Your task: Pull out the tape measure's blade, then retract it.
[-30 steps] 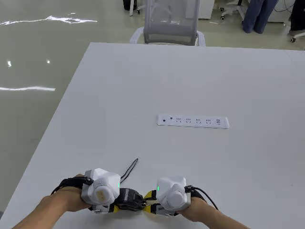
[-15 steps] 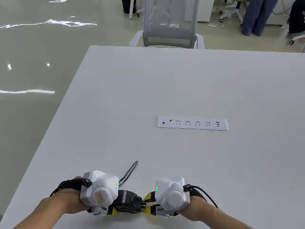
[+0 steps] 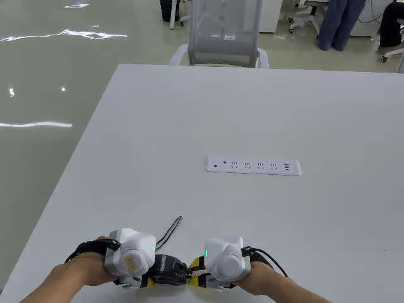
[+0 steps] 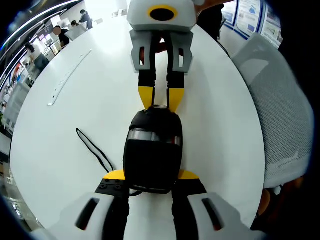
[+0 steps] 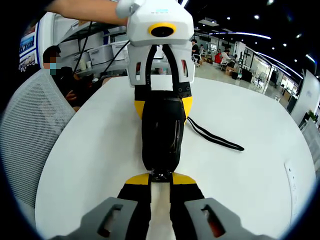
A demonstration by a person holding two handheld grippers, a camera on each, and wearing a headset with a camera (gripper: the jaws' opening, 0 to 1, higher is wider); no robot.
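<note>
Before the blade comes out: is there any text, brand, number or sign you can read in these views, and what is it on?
No text is legible in any view.
tape measure: black case, no readable label or brand on the faces shown.
power strip: small marks by the sockets, too small to read.
wall posters: print is there, but too blurred to read.

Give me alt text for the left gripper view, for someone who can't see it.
The left gripper clamps a black tape measure on a white table, while the right gripper, facing it, pinches its front end. A black wrist strap trails beside it.
</note>
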